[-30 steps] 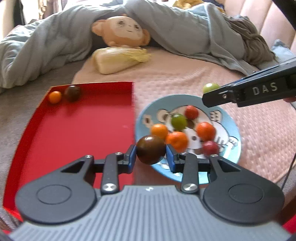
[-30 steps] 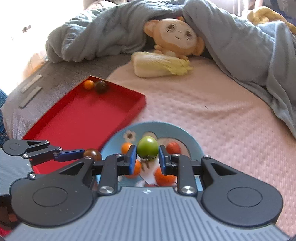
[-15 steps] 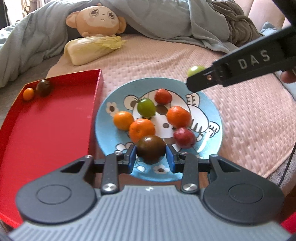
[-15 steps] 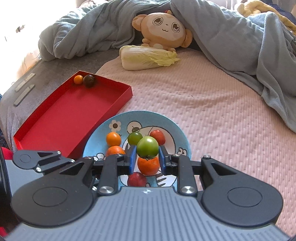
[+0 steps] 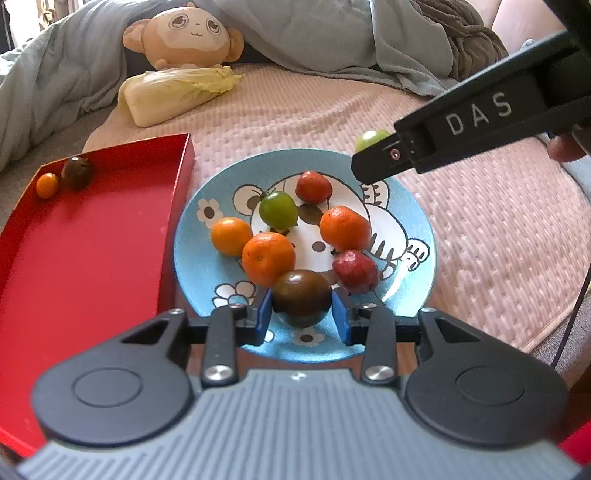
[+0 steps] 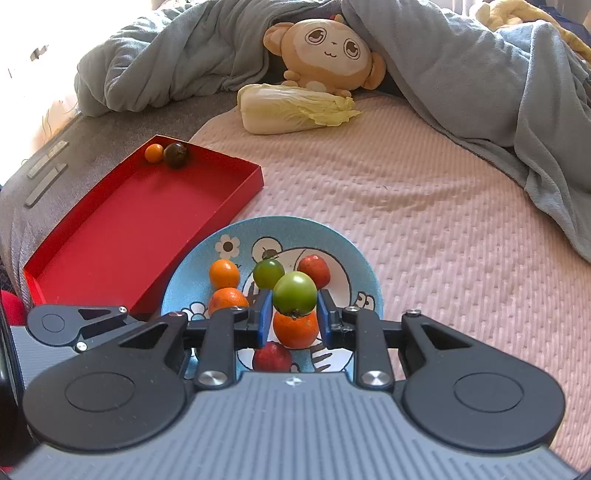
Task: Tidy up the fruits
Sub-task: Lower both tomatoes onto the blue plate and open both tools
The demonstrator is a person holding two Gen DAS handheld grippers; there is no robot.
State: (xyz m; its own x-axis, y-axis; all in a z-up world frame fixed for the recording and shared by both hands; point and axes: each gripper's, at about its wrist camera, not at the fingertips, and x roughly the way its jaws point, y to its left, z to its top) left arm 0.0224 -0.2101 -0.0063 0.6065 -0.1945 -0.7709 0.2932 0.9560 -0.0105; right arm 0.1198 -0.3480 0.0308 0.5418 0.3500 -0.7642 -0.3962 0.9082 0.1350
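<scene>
My left gripper (image 5: 303, 314) is shut on a dark brown tomato (image 5: 301, 297), low over the near rim of the blue cartoon plate (image 5: 188, 258). On the plate lie three oranges (image 5: 267, 258), a green tomato (image 5: 277, 209) and two red fruits (image 5: 354, 271). My right gripper (image 6: 291, 314) is shut on a green tomato (image 6: 294, 298) above the plate (image 6: 354, 258). In the left wrist view the right gripper (image 5: 373, 155) reaches in from the upper right with that green tomato (image 5: 371, 139).
A red tray (image 5: 92, 266) lies left of the plate, with a small orange (image 5: 47, 185) and a dark tomato (image 5: 75, 172) in its far corner. Behind lie a napa cabbage (image 5: 173, 92), a monkey plush (image 5: 184, 35) and a grey blanket (image 6: 480, 66) on the pink bedcover.
My left gripper has carried the dark tomato rightward from the tray's edge to over the plate and sunk a little. The right gripper still holds its green tomato over the plate.
</scene>
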